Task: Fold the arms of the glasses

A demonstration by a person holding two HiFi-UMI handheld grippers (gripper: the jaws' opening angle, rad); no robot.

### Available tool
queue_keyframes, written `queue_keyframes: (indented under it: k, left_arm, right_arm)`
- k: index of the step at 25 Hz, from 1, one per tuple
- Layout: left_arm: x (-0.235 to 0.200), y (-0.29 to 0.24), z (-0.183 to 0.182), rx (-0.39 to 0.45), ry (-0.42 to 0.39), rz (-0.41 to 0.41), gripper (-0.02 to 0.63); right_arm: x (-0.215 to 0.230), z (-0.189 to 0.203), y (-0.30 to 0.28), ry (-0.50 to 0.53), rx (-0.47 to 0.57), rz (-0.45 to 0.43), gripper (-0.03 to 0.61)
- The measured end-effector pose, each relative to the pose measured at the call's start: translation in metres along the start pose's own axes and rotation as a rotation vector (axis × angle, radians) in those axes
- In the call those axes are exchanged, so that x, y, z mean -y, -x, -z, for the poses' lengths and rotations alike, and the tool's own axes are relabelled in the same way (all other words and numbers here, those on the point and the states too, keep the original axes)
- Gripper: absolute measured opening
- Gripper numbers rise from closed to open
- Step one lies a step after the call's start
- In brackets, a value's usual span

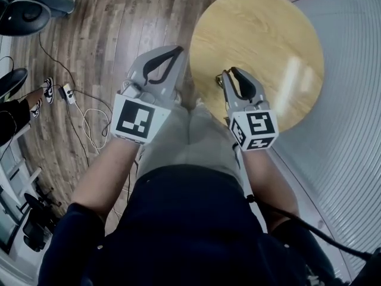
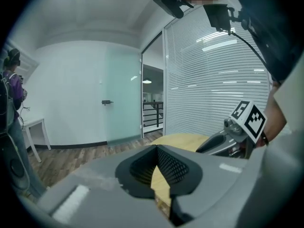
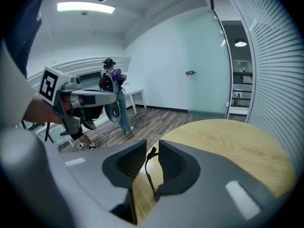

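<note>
Left tool: tips pressed together, only the loop behind them open. In the left gripper view the pads meet at the tip with nothing between them, and bare wood shows through the wedge below. It is held in the air just off the left edge of the round wooden desk, over the person's lap.

Right tool: closed to a narrow slot. In the right gripper view a thin black glasses arm runs lengthwise down that slot between the two ribbed pads. Its small tip pokes up near the jaw tips and its lower part lies against the right-hand pad. It is pinched in the air above the near edge of the desk, not lying on it. The rest of the glasses (front, lenses, other arm) can't be made out in any view. A small bit sticks out beside the right tool's tips in the head view, too small to tell what it is.

The two tools are side by side and apart, both pointing away from the body. The desk top carries nothing else that I can see.

Surroundings:
- Wood plank floor with a white power strip and loose cable.
- Slatted glass wall curving round the desk's right side.
- A bystander stands by a white table in the right gripper view.
</note>
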State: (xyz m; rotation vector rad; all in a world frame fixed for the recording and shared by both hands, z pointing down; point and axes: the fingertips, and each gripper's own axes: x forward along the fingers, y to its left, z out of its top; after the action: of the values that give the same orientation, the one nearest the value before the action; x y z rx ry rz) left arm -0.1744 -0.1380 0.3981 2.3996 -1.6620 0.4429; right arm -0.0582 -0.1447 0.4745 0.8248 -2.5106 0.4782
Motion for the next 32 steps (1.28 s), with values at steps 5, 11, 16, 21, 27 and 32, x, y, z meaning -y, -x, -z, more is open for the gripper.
queue_keyframes:
  k: [5, 11, 16, 21, 27, 32]
  left_arm:
    - [-0.008, 0.003, 0.004, -0.003, 0.0, -0.018, 0.003]
    - [-0.013, 0.006, 0.002, -0.003, -0.007, -0.021, 0.003]
    - [-0.007, 0.003, -0.002, 0.004, -0.014, -0.011, 0.003]
    - [-0.001, 0.002, -0.004, 0.007, -0.029, 0.004, 0.003]
    - [0.013, 0.0, -0.003, -0.002, -0.062, 0.03, 0.003]
    - [0.02, -0.007, -0.002, 0.001, -0.053, 0.033, 0.003]
  right_arm:
    - [0.002, 0.007, -0.001, 0.006, -0.012, 0.009, 0.057]
    - [0.002, 0.006, 0.005, 0.009, -0.005, 0.019, 0.046]
    - [0.005, 0.008, 0.012, 0.003, 0.0, 0.035, 0.046]
    - [0.01, 0.014, 0.02, -0.008, 0.008, 0.053, 0.046]
    - [0.012, 0.021, 0.033, -0.01, 0.015, 0.062, 0.046]
    - [0.019, 0.033, 0.04, -0.018, 0.014, 0.07, 0.046]
